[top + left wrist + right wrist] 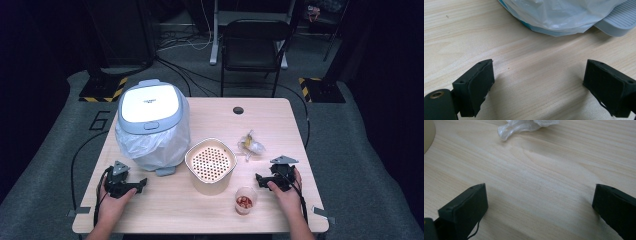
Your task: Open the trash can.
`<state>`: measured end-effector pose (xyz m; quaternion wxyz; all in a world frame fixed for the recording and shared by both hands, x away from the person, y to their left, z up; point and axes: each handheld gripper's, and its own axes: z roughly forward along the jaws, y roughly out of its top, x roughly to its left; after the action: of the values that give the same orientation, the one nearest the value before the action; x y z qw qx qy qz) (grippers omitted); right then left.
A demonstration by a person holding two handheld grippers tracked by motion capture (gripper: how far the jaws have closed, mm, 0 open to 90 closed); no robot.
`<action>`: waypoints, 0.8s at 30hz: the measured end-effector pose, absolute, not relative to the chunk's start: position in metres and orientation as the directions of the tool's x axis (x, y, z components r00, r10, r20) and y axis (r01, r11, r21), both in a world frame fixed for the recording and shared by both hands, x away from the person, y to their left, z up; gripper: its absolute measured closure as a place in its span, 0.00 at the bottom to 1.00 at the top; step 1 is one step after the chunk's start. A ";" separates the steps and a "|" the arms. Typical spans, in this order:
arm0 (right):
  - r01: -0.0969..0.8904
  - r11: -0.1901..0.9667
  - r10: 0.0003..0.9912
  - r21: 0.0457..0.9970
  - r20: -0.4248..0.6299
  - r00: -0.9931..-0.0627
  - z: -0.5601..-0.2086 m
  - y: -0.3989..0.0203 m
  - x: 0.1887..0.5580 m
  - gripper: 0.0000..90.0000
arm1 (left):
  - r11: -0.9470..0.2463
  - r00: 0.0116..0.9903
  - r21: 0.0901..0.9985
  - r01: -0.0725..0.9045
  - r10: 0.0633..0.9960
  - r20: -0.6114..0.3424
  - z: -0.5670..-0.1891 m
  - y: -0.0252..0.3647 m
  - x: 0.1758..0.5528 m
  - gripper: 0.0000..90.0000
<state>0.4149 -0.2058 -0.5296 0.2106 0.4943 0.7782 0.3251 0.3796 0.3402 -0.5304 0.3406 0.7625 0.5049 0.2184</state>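
Resting on the table (165, 205), the left gripper (141, 184) has jaws spread and empty; the bin (152, 125) with its plastic liner (559, 17) stands near ahead. Right gripper (258, 178), equally spread and empty, lies beside the small cup (245, 200), each hand low and level.

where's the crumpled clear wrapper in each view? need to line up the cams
High view: crumpled clear wrapper right of centre, beyond the right gripper.
Left gripper view: not in it; the bagged bin is at the top.
Right gripper view: top edge, centre, ahead of the open jaws.
Shared landmark: the light wooden table.
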 end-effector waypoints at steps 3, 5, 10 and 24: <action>0.633 0.299 0.907 0.714 -0.006 -0.422 -0.530 -0.206 0.415 0.00 | -0.243 0.377 0.756 0.608 0.926 -0.006 -0.530 0.342 0.379 0.19; 0.632 0.300 0.906 0.714 -0.006 -0.422 -0.530 -0.206 0.415 0.00 | -0.238 0.377 0.759 0.607 0.926 -0.011 -0.530 0.343 0.378 0.25; 0.633 0.298 0.906 0.714 -0.004 -0.423 -0.530 -0.206 0.415 0.00 | -0.203 0.366 0.769 0.606 0.930 -0.043 -0.527 0.343 0.373 0.46; 0.632 0.300 0.906 0.714 -0.006 -0.423 -0.530 -0.206 0.415 0.00 | -0.178 0.464 0.810 0.559 0.877 -0.128 -0.500 0.323 0.353 0.93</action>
<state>0.4149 -0.2058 -0.5296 0.2107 0.4942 0.7782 0.3252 0.3534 0.3233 -0.4999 0.4223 0.7441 0.4824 0.1878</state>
